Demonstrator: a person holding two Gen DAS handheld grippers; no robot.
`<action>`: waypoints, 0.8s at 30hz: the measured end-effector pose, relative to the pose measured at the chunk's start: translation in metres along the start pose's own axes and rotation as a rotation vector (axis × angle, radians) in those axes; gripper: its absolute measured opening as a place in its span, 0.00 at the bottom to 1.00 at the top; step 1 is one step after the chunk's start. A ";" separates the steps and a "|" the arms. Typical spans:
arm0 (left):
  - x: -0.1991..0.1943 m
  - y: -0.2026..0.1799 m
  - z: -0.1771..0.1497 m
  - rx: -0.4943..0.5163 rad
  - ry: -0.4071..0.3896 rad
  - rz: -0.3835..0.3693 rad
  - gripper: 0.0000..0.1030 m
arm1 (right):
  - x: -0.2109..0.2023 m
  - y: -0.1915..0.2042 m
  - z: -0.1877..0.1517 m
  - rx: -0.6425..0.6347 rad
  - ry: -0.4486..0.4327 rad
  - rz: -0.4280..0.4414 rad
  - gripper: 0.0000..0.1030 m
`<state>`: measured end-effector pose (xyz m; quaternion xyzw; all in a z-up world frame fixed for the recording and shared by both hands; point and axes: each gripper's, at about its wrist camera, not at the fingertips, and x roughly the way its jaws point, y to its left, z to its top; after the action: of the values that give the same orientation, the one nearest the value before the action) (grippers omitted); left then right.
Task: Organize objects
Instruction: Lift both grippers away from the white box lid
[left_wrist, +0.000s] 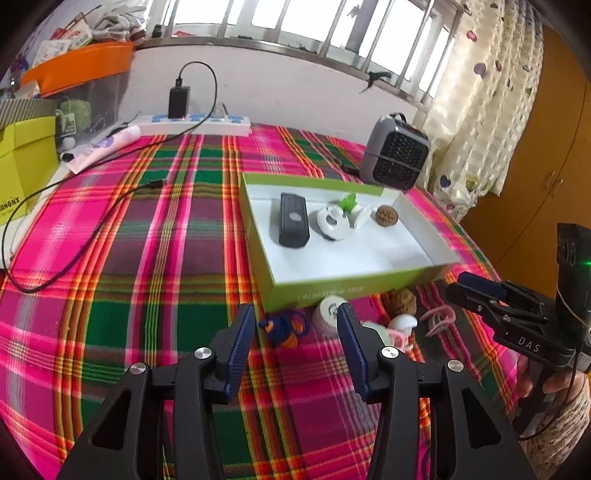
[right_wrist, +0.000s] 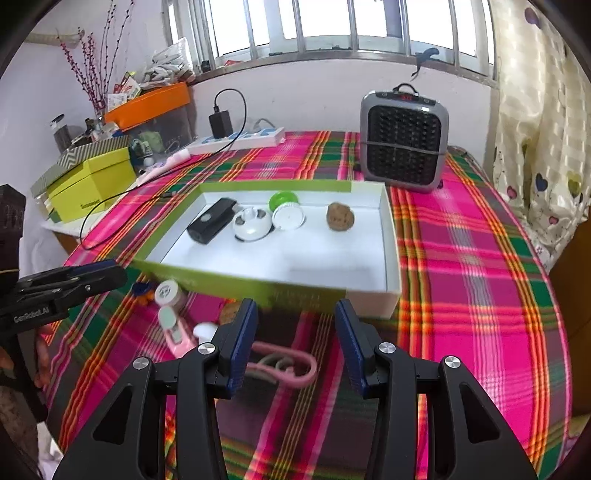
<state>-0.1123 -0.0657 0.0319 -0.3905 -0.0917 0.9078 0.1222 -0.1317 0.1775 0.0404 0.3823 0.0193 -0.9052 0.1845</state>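
Observation:
A green-sided white box (left_wrist: 347, 288) (right_wrist: 388, 229) on the plaid cloth holds a black device (left_wrist: 292, 223) (right_wrist: 211, 220), a white round holder (left_wrist: 332, 223) (right_wrist: 252, 225), a green-and-white lid (right_wrist: 286, 212) and a walnut (left_wrist: 386, 215) (right_wrist: 340, 216). In front of the box lie a blue-orange cord toy (left_wrist: 286, 326), a small white jar (left_wrist: 327, 310) (right_wrist: 169, 292), a second walnut (left_wrist: 400, 299) (right_wrist: 229, 313), a pink-white item (right_wrist: 177, 330) and a pink clip (right_wrist: 286, 363) (left_wrist: 439, 317). My left gripper (left_wrist: 295, 332) is open above the toy and jar. My right gripper (right_wrist: 295, 332) is open over the pink clip.
A grey fan heater (left_wrist: 395, 151) (right_wrist: 404, 140) stands behind the box. A power strip (left_wrist: 192, 123) with charger and black cable (left_wrist: 92, 229) lies at the back left. Yellow-green boxes (right_wrist: 92, 184) and an orange-lidded bin (right_wrist: 147, 99) stand left. Curtain (right_wrist: 535, 129) hangs right.

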 end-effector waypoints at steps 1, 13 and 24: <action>0.002 0.000 -0.002 0.000 0.006 0.001 0.44 | 0.000 -0.001 -0.002 0.003 0.004 0.000 0.44; 0.022 -0.002 -0.006 0.003 0.054 0.017 0.44 | 0.008 -0.002 -0.014 0.008 0.047 0.054 0.44; 0.025 0.005 -0.008 -0.019 0.057 0.030 0.44 | 0.007 0.006 -0.024 -0.022 0.091 0.132 0.44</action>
<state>-0.1239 -0.0623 0.0081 -0.4186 -0.0910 0.8972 0.1076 -0.1176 0.1744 0.0191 0.4214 0.0123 -0.8726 0.2468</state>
